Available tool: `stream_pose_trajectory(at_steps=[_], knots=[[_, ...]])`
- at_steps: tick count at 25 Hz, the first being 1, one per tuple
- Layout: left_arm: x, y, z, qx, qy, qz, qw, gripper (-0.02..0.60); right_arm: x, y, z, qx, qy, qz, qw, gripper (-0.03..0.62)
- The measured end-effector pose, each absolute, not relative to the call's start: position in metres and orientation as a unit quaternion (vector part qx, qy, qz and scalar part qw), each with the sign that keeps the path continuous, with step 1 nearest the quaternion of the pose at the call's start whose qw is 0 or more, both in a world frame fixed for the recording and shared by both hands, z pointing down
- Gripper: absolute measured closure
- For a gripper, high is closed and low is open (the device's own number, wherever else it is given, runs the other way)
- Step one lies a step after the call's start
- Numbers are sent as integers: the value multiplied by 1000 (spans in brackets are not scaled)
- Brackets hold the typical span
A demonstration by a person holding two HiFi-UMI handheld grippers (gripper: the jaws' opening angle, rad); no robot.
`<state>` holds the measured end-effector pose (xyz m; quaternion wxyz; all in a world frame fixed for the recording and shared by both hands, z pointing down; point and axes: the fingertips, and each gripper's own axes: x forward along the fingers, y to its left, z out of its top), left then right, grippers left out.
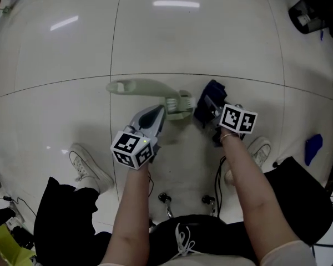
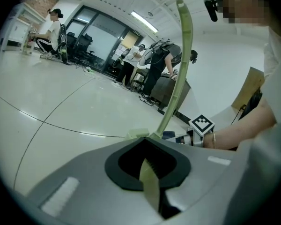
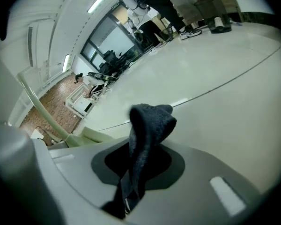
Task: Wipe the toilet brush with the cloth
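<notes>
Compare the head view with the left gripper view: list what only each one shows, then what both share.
Head view only: the person's white sneakers, both forearms, and the left gripper from above with its marker cube.
Left gripper view only: that gripper's jaws shut on the toilet brush handle, and people by a glass wall.
Both: the brush, the right gripper with its dark cloth (a mere sliver in the left gripper view), and the tiled floor.

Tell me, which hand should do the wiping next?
Right. The right gripper is shut on the cloth, close beside the brush. The left gripper is shut on the brush, so it probably should just hold it.
</notes>
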<state>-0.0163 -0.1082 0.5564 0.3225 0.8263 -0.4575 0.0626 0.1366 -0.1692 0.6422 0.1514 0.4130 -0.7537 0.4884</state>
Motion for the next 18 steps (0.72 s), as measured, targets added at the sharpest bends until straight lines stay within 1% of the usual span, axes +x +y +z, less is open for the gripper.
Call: stream_pose_trajectory(at_steps=[4,8,14,18], knots=[[-16,-110,556,824,-463,58,322,575,90,-184,641,296,-782,524,162,528],[-16,-111,557,822,-467,47,322,575,76,-186,655,251,-780,540,192,528],[-16,-114,557,820,-468,32,328,575,83,-173,660,244,-764,575,159,533],[-14,-117,556,824,-458,41,330,575,89,-158,660,265,-750,590,135,534]])
